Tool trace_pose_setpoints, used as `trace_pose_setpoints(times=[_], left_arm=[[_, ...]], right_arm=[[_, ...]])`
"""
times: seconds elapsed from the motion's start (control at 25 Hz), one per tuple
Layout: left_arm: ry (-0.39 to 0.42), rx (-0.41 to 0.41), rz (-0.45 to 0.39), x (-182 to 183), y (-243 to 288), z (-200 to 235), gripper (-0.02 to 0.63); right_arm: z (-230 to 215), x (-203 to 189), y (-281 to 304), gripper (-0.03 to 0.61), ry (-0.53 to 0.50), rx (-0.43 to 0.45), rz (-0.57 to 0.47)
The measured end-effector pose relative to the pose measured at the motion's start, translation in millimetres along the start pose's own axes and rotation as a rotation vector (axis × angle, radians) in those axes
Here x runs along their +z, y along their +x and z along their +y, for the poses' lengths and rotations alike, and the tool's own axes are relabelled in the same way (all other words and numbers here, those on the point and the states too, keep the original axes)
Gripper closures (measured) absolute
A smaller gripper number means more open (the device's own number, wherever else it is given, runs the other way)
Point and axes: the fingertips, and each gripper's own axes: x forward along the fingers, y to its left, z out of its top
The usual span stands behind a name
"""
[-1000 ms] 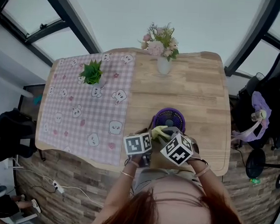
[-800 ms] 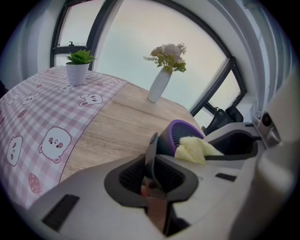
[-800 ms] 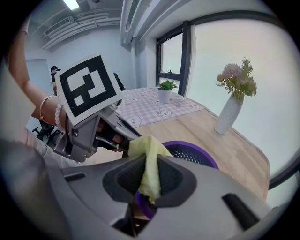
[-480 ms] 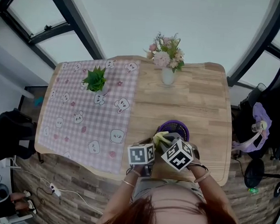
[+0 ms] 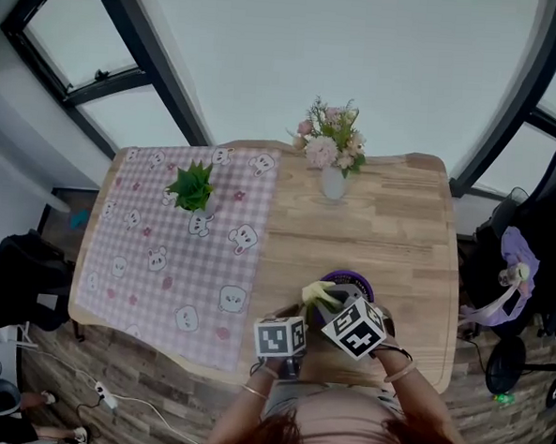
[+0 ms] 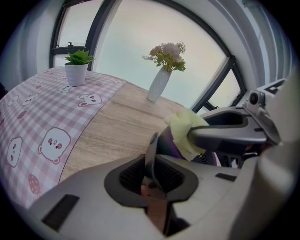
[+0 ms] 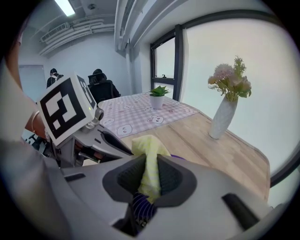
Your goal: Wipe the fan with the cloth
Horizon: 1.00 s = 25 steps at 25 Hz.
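While the fingers of the left gripper (image 6: 151, 163) are pinched together on a thin dark edge of the purple fan (image 5: 350, 285), the fingers of the right gripper (image 7: 149, 174) are clamped on the yellow cloth (image 7: 148, 149), which bunches up above them and lies against the fan's ribbed grille. That fan stands on the bare wood of the counter (image 5: 395, 224) near its front edge, just right of the pink checked tablecloth (image 5: 163, 256), with both grippers close together at it. Farther back, a vase of flowers (image 5: 333, 180) stands on the wood and a small potted plant (image 5: 194, 189) on the tablecloth.
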Motion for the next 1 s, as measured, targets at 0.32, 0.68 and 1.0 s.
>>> trace_pose_setpoints(times=[0.32, 0.68, 1.0], left_arm=[[-0.004, -0.002, -0.004, 0, 1, 0, 0.555], [-0.004, 0.001, -0.005, 0, 3, -1, 0.554], [0.002, 0.005, -0.002, -4, 3, 1, 0.554]], right_arm=[[-3, -15, -15, 0.515, -0.008, 0.005, 0.033], [23, -34, -9, 0.515, -0.127, 0.066, 0.12], [25, -39, 2, 0.515, -0.125, 0.079, 0.155]])
